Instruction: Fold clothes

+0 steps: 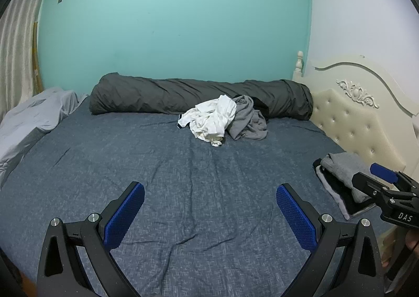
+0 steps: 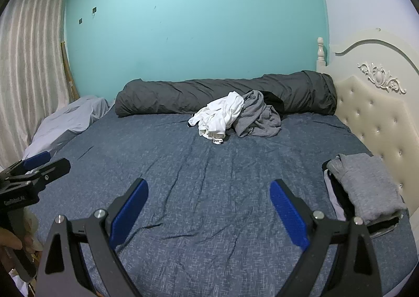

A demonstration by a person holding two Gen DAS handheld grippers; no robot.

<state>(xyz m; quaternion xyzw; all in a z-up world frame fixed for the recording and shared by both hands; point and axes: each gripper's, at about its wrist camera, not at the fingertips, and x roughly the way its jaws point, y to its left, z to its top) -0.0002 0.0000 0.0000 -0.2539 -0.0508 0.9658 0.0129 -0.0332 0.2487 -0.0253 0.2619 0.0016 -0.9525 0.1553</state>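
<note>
White shirt (image 1: 209, 120) crumpled against grey garment (image 1: 248, 121) — unfolded, folded stack (image 2: 364, 189) apart, both jaws wide, empty.

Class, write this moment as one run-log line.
left tongs: open, empty | right tongs: open, empty | white top, grey top: crumpled, unfolded | folded stack: by headboard

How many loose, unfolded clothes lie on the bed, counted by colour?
White: 1, the white garment.
Grey: 1, the grey garment touching it.
Total: 2 loose clothes on the bed. The folded stack near the headboard is not counted.
</note>
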